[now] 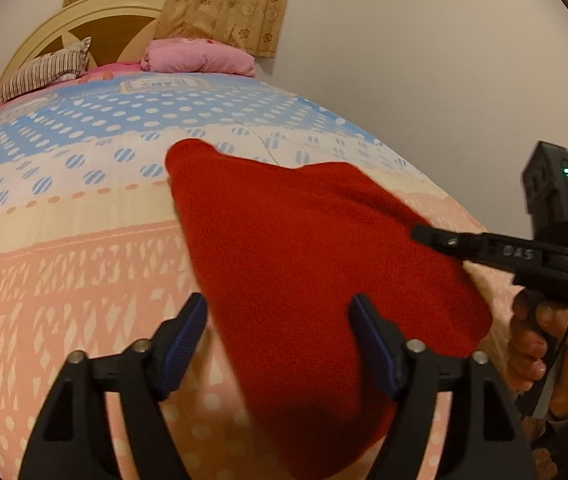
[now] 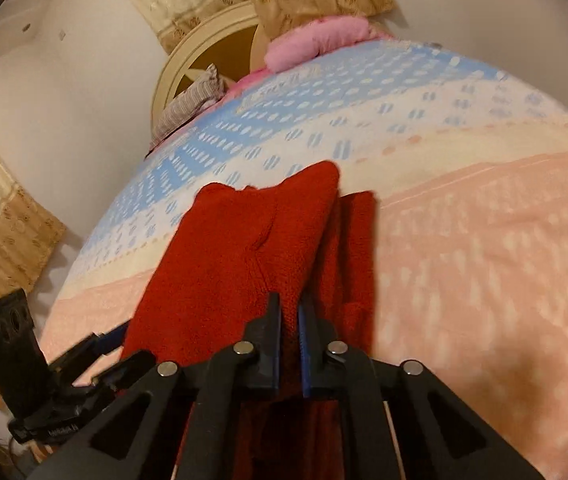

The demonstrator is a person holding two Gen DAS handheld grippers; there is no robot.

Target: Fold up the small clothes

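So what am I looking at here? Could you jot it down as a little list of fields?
setting: bed with patterned cover
garment: red cloth, part folded
left gripper: open, cloth passing between its fingers
right gripper: shut on the cloth's edge
far end: pink bundle, striped pillow

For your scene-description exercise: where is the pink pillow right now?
The pink pillow lies at the far head end of the bed, against the cream headboard, to the right of the striped pillow and below the patterned curtain in the left wrist view.
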